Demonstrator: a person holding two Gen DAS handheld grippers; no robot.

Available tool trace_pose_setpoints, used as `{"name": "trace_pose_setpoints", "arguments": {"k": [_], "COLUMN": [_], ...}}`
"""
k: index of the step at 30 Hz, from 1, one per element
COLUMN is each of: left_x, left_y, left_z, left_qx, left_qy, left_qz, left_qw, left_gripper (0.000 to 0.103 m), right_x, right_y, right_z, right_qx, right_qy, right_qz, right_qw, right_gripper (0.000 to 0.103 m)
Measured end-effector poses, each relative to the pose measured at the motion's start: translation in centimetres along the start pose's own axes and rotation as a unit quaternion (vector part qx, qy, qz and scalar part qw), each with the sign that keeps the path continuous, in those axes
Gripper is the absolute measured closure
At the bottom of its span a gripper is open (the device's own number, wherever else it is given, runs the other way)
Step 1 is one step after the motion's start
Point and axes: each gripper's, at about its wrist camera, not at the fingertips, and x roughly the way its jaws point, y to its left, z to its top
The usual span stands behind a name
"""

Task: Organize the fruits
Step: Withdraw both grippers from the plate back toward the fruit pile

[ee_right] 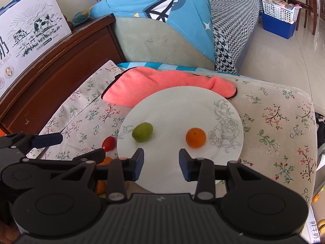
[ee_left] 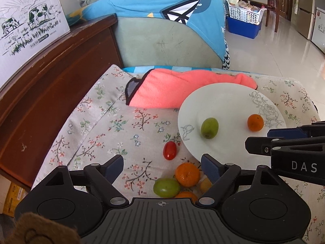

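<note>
Floral-cloth cushion [ee_left: 113,126] underneath everything, spread wide below the wooden sideboard [ee_left: 50,77] and the green sofa arm [ee_left: 162,40]. Pink fleece cloth [ee_right: 162,83] bunched along the cushion's far side, its near edge tucked under the rim of the white plate [ee_right: 172,105].

Plate lying flat on the cushion, rose outline drawn at its right side. Two fruits on it, well apart: a green fruit [ee_right: 142,132] toward the left, a small orange [ee_right: 195,137] toward the right, just beside the rose drawing.

Left gripper [ee_left: 162,167] spread wide, nothing pinched, pads touching nothing. Hovering over the loose fruit still on the cloth, just left of the plate's near rim. Between and below its fingers: an orange mandarin [ee_left: 187,174], a green grape [ee_left: 166,187] touching it, a second orange fruit [ee_left: 186,195] half hidden by the gripper body, and a yellowish fruit [ee_left: 205,184] mostly hidden behind the right finger. Red cherry tomato [ee_left: 170,150] alone on the cloth a little farther out, close to the plate's rim.

Right gripper [ee_right: 161,163] narrowly parted, a clear gap between the blue pads, gripping nothing. Poised above the near part of the plate, with the green fruit and the small orange beyond its tips on either side.
</note>
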Motion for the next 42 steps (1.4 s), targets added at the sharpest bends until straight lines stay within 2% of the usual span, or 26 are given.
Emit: {"name": "trace_pose_setpoints", "arguments": {"k": [12,20,25,36,42], "left_x": [-1.8,-2.0,-2.1,-1.7,-0.6], "left_y": [2.8,7.9,9.5,8.3,7.7], "left_z": [-3.3,-4.9,-5.8,-7.1,-7.5], "left_qx": [-0.025,-0.089,-0.109,-0.066,-0.058], "left_qy": [0.016,0.029,0.033,0.026,0.026], "left_qz": [-0.006,0.013,0.002,-0.028,-0.033], "left_qw": [0.9995,0.9956,0.9934,0.9971,0.9975], "left_gripper": [0.013,0.013,0.014,0.015,0.019], "right_x": [-1.4,-1.6,-0.9,0.6,1.0], "right_y": [1.7,1.7,2.3,2.6,2.8], "right_z": [-2.8,-5.1,-6.0,-6.5,-6.6], "right_qx": [-0.016,-0.01,-0.016,-0.006,-0.009], "right_qy": [0.016,0.036,0.05,0.066,0.062], "right_qz": [0.033,0.043,0.045,0.053,0.054], "right_qw": [0.999,0.998,0.998,0.996,0.997], "right_gripper": [0.064,0.064,0.064,0.065,0.065]}}
